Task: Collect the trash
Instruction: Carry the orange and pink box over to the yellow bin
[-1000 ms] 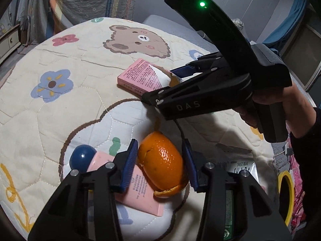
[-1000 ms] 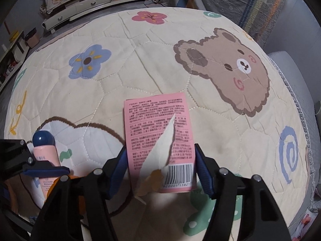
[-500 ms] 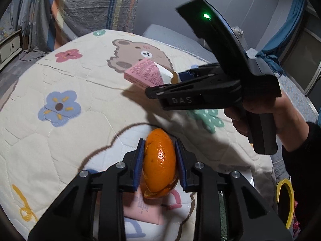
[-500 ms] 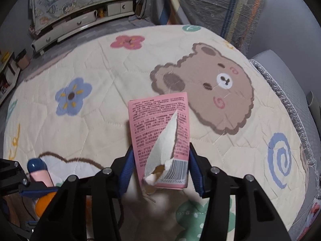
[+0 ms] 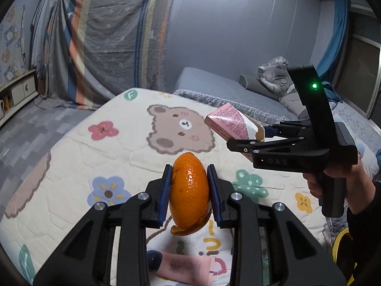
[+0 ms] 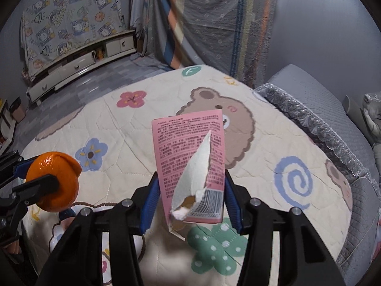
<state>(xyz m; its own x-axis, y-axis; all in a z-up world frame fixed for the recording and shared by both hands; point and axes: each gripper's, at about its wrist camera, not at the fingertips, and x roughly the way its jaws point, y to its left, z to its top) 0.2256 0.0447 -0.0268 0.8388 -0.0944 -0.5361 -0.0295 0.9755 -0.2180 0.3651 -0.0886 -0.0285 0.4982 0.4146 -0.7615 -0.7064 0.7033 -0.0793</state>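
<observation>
My left gripper (image 5: 189,191) is shut on an orange peel (image 5: 189,190) and holds it above the cartoon quilt (image 5: 95,157). The peel also shows at the left of the right wrist view (image 6: 53,181). My right gripper (image 6: 190,200) is shut on a torn pink carton (image 6: 190,157) with a barcode, lifted off the quilt. In the left wrist view the carton (image 5: 228,121) sticks out of the right gripper (image 5: 264,134) at the right, higher than the peel.
A pink tube with a dark blue cap (image 5: 183,265) lies on the quilt below my left gripper. A grey mattress (image 5: 228,90) lies beyond the quilt. A yellow-rimmed object (image 5: 343,245) is at the right edge. A low cabinet (image 6: 78,64) stands by the far wall.
Both grippers closed on their items and rose from the quilt: the left on the orange peel, the right on the pink carton. Both views now tilt up toward the room.
</observation>
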